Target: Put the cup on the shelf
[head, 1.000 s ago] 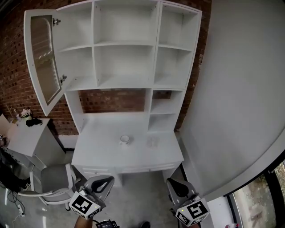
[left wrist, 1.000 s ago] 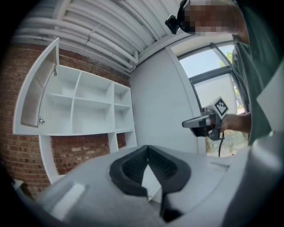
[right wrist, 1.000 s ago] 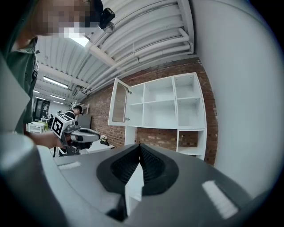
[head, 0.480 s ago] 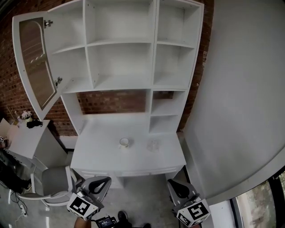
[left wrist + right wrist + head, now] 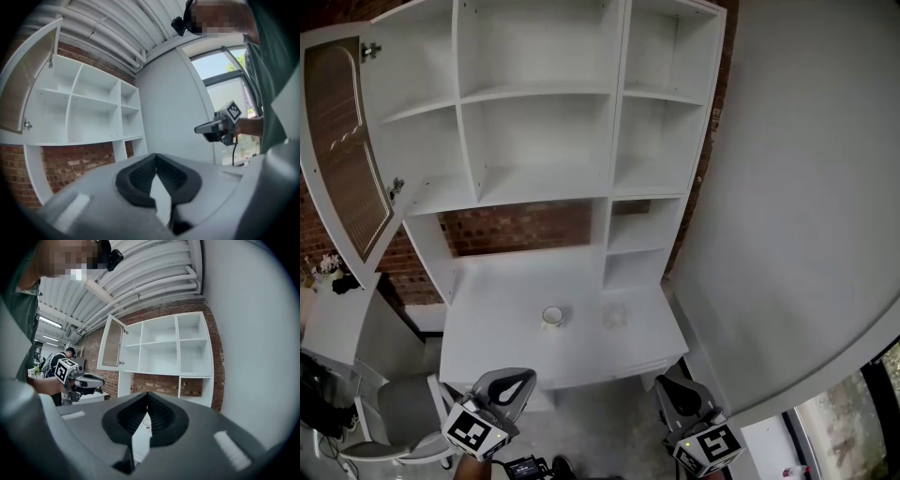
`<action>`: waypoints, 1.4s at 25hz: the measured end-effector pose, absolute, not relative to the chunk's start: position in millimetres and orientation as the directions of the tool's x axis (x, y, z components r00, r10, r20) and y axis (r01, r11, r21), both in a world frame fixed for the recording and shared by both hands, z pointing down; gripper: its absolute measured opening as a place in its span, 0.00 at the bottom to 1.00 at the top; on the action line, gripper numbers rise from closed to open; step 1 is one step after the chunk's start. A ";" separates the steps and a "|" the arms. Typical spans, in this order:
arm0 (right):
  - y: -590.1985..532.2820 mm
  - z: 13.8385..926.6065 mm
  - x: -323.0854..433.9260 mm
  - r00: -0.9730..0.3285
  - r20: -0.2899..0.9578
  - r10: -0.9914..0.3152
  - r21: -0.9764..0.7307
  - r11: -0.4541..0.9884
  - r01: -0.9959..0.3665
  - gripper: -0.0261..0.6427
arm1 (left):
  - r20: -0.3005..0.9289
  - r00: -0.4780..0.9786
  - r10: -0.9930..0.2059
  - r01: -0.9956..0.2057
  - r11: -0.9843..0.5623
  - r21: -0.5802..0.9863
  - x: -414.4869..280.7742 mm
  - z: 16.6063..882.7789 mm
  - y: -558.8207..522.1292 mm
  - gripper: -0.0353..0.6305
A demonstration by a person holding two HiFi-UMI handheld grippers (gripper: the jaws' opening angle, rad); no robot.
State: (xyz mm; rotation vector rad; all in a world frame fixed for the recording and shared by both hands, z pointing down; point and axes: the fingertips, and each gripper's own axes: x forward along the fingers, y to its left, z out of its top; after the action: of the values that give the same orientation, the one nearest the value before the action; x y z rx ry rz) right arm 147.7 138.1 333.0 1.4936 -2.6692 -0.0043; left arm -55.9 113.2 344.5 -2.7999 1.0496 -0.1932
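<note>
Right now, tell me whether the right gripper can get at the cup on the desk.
Probably not yet: the right gripper hangs shut, short of the front edge of the desk. Nothing stands between it and the cup, so the way looks free.

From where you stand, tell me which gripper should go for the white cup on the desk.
Left, probably. The white cup stands on the desk nearer the left gripper, almost straight ahead of it; the right gripper is farther to the side. Both are shut and empty.
</note>
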 end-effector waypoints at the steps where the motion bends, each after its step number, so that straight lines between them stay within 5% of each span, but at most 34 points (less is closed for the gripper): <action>1: 133.8 331.5 141.4 -0.514 0.068 -0.855 0.045 0.517 -0.855 0.05 | 0.066 0.756 -0.651 -0.634 -0.753 -0.176 -60.1 344.0 107.4 0.06; 17: 79.7 331.0 102.4 -0.434 0.078 -0.898 0.054 0.438 -0.897 0.05 | 0.076 0.801 -0.594 -0.579 -0.801 -0.155 -100.1 364.1 37.8 0.06; 35: -36.7 345.7 161.4 -0.630 0.065 -0.774 0.036 0.632 -0.774 0.05 | 0.121 0.661 -0.741 -0.722 -0.672 -0.164 -39.5 367.2 -36.2 0.06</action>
State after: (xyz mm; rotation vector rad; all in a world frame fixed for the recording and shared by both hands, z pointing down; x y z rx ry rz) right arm 161.4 -36.7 345.7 1.3162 -2.7708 -0.0078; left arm -39.5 -36.2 367.2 -2.7693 1.2235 -0.2709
